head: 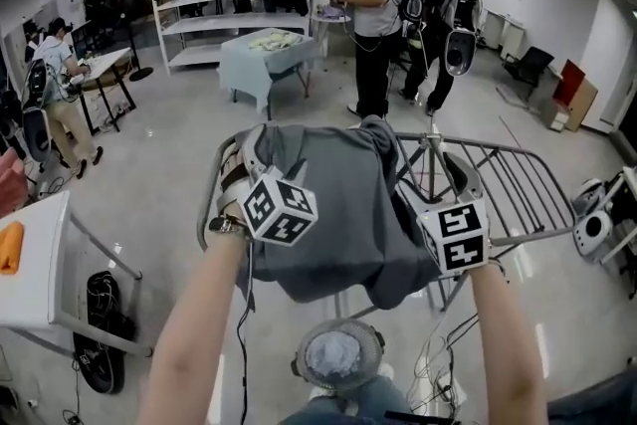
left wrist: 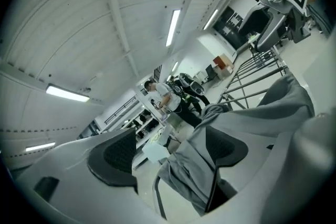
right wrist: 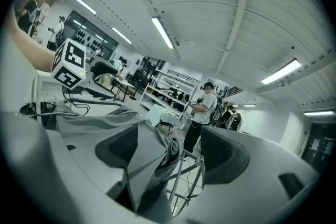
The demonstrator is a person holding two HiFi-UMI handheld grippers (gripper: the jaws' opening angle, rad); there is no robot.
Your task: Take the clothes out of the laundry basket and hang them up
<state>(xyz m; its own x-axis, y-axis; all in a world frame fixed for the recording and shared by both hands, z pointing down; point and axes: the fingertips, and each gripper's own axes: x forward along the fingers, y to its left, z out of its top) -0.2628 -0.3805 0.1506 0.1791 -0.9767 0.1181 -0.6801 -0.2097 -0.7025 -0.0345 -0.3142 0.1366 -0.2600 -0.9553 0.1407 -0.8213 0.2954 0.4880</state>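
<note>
The person holds a grey shirt spread between both grippers, above a metal drying rack whose bars run off to the right in the head view. The shirt hangs in a wide sag from one gripper to the other, and its lower edge droops in front of the person's forearms. The left gripper has its jaws well apart. In the left gripper view the cloth is draped over the tip of one finger, beside its dark pad, and hangs down into the gap. The other pad stands bare and clear of the cloth, so the shirt is hooked on that finger rather than pinched. The right gripper is much the same, with its jaws wide. A fold of the shirt lies over the finger by one pad and trails down between the jaws, and the opposite pad touches nothing. Through that gap the rack's tubes show below. Each gripper's marker cube faces up toward the head camera. Farther back on the grey floor stand a table under a pale cover, white shelves and a person in a white top.
</note>
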